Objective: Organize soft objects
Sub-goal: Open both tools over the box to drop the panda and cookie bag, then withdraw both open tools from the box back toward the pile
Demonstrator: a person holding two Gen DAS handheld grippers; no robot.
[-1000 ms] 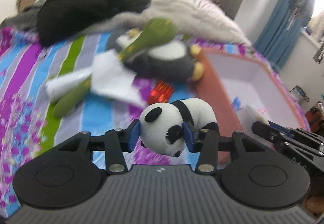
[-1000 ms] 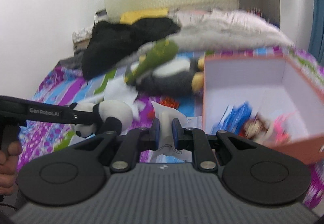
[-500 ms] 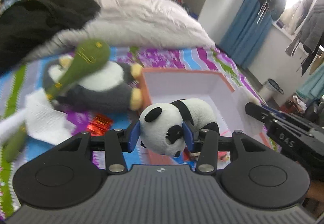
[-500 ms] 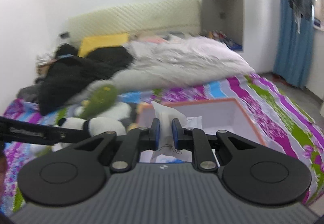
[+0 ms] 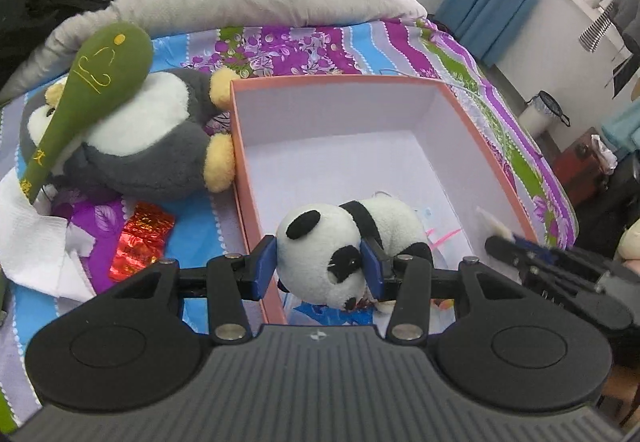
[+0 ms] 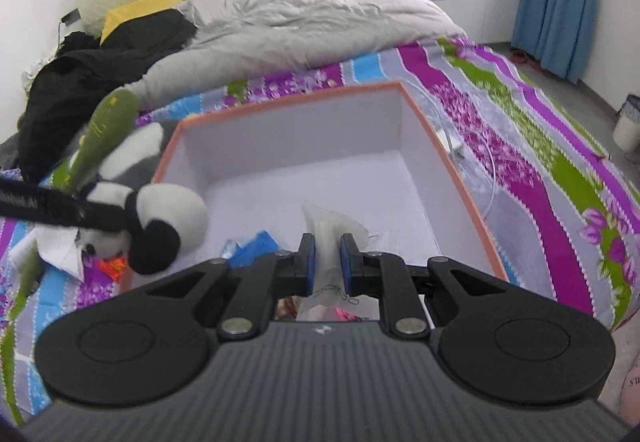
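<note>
- Your left gripper (image 5: 319, 266) is clamped on the panda plush (image 5: 344, 246); your right gripper (image 6: 327, 258) pinches a clear plastic packet (image 6: 328, 226).
- A second ago both loads hung over the striped bedspread (image 5: 320, 42); now they're above the near end of the orange box (image 5: 400, 82) (release looks next).
- The left view shows the penguin plush (image 5: 132, 146) and the green plush (image 5: 88, 82) lying on it, both outside the box; the right view shows the panda at the box's left wall.

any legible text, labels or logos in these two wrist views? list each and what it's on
None reads cleanly.
Yellow embroidered characters on the green plush: not legible.
White lettering on the left gripper's arm in the right wrist view: blurred.
Dark print on the clear bag in the right gripper: too small.
Red foil packet: no readable text.
</note>
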